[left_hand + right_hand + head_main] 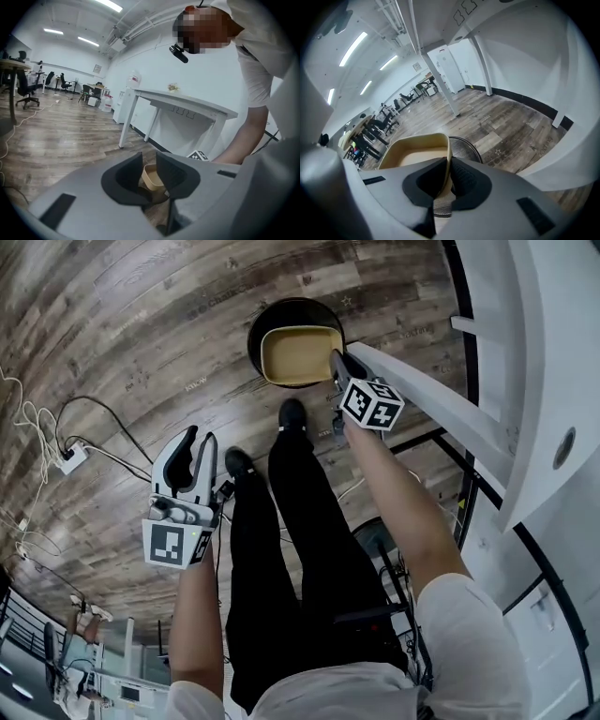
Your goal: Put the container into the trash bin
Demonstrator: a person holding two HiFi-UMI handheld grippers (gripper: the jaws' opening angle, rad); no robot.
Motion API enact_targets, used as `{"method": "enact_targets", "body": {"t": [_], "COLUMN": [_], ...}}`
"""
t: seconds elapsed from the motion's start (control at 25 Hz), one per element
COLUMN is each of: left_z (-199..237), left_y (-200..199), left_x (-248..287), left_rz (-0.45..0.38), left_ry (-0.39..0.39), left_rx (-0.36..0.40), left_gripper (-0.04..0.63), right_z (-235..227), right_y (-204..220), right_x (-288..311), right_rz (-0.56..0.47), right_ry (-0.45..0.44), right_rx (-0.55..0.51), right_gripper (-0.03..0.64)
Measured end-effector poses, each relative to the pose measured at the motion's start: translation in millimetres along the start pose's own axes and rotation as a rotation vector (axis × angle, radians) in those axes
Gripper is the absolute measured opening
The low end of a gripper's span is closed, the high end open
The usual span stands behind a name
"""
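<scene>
A tan, shallow rectangular container (298,354) hangs right over the round black mesh trash bin (258,320) on the wooden floor. My right gripper (336,367) is shut on the container's right rim. In the right gripper view the rim of the container (417,147) is pinched between the jaws of that gripper (449,161), with the bin (465,149) just beneath. My left gripper (195,448) hangs apart at the left, above the floor, open and holding nothing. Through the gap of the left gripper (150,164) the container (152,177) shows further off.
A white table (525,381) stands close on the right, its leg beside the bin. The person's legs and black shoes (281,521) are just in front of the bin. A power strip with cables (70,457) lies on the floor at the left. Desks and office chairs (26,89) stand far off.
</scene>
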State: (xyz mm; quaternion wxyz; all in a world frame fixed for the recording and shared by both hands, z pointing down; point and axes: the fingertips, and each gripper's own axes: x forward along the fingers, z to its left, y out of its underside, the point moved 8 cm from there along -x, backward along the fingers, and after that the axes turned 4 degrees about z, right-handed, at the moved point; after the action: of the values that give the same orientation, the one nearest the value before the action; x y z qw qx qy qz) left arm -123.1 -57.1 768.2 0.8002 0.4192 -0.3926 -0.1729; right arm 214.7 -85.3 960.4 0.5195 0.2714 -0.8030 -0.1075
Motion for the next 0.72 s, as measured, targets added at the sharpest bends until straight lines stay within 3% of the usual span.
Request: {"method": "enact_targets", "body": {"t": [0.72], "left_z": [7.3], "left_y": [34.0], "left_x": [20.4], "left_rz": [0.064], "left_ry": [0.039], "left_rx": [-0.027], "left_gripper": [0.097], "right_z": [-20.9], "right_y": [24.2], "right_x": [39.1], "right_rz": [0.015], "right_ry": [0.068], "right_rx": [-0.005], "right_gripper": [0.046]}}
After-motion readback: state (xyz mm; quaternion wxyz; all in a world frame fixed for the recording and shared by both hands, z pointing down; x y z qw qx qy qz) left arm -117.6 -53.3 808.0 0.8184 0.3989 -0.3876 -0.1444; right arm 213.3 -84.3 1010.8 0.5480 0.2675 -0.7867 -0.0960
